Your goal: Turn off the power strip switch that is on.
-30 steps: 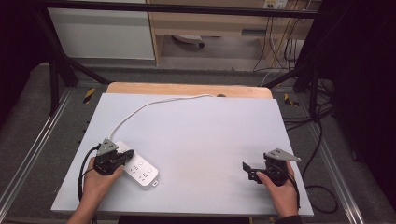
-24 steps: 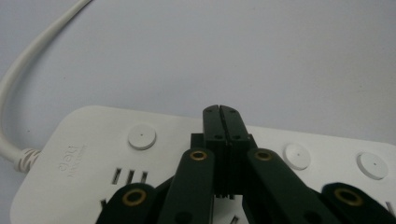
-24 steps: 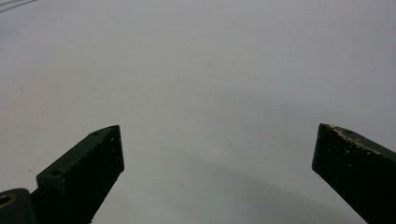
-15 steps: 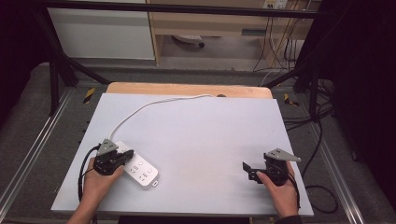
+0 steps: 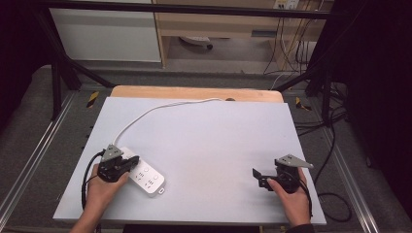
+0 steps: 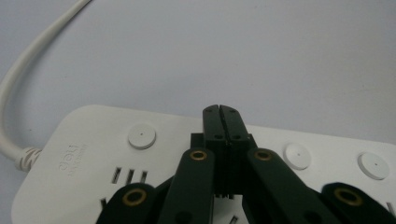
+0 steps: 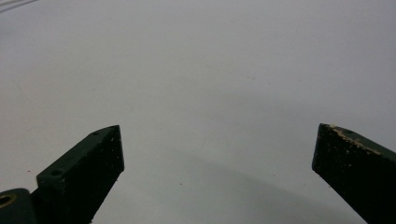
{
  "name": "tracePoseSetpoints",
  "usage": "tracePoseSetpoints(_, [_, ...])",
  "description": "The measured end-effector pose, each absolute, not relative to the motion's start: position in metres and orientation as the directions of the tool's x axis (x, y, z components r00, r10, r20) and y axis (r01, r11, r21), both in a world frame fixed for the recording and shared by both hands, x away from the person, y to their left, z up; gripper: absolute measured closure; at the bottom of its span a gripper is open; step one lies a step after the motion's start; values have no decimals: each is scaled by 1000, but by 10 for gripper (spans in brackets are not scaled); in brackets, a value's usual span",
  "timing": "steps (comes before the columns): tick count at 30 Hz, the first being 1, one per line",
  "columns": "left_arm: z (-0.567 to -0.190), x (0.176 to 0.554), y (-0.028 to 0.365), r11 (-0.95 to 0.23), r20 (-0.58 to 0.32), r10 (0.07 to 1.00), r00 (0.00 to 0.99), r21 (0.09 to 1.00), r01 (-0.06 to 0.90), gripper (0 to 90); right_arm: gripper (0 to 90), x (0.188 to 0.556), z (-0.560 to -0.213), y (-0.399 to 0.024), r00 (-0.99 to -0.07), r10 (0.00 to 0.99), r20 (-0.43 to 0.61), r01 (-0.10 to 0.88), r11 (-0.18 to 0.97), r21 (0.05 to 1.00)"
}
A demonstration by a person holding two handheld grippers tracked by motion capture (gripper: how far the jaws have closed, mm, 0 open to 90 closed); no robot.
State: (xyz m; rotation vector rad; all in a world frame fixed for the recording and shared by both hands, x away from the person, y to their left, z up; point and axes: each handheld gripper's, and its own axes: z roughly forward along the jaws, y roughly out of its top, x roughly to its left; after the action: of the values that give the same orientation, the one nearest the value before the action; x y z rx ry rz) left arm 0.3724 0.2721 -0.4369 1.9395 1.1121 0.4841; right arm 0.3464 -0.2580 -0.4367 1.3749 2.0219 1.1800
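Note:
A white power strip [image 5: 145,176] lies near the table's front left, and its white cord [image 5: 160,108] curves away to the far edge. My left gripper [image 5: 132,160] rests over the strip's near end, shut, with nothing between its jaws. In the left gripper view the closed gripper [image 6: 220,109] sits just above the power strip [image 6: 84,149], between two round white buttons [image 6: 141,136]. My right gripper [image 5: 258,178] is at the front right, open over bare table. The right gripper [image 7: 217,149] view has both fingers [image 7: 93,158] spread wide with nothing between them.
The white table top [image 5: 214,145] has a wooden strip [image 5: 194,93] along its far edge. Black frame bars [image 5: 63,63] and loose cables [image 5: 335,131] stand around the table. A white cabinet [image 5: 107,34] is behind it.

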Motion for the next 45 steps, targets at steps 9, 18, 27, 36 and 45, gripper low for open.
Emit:
tracePoseSetpoints(9, [-437, 373, 273, -258, -80, 841, 535, 809, 528, 900, 32, 346, -437, -259, -418, 901, 112, 540, 147, 829])
tracePoseSetpoints(18, [-438, 372, 272, -267, -70, 841, 536, 808, 524, 900, 31, 346, -437, -258, -417, 902, 115, 542, 145, 828])
tracePoseSetpoints(27, [-438, 372, 272, -263, -72, 842, 535, 811, 523, 900, 32, 346, -436, -258, -420, 901, 113, 539, 147, 829])
tracePoseSetpoints(36, [-439, 370, 276, -242, -66, 842, 536, 841, 484, 900, 32, 346, -435, -259, -420, 901, 109, 530, 146, 835])
tracePoseSetpoints(45, [-436, 369, 281, -185, -105, 848, 519, 860, 476, 900, 32, 346, -434, -259, -419, 902, 107, 525, 145, 839])
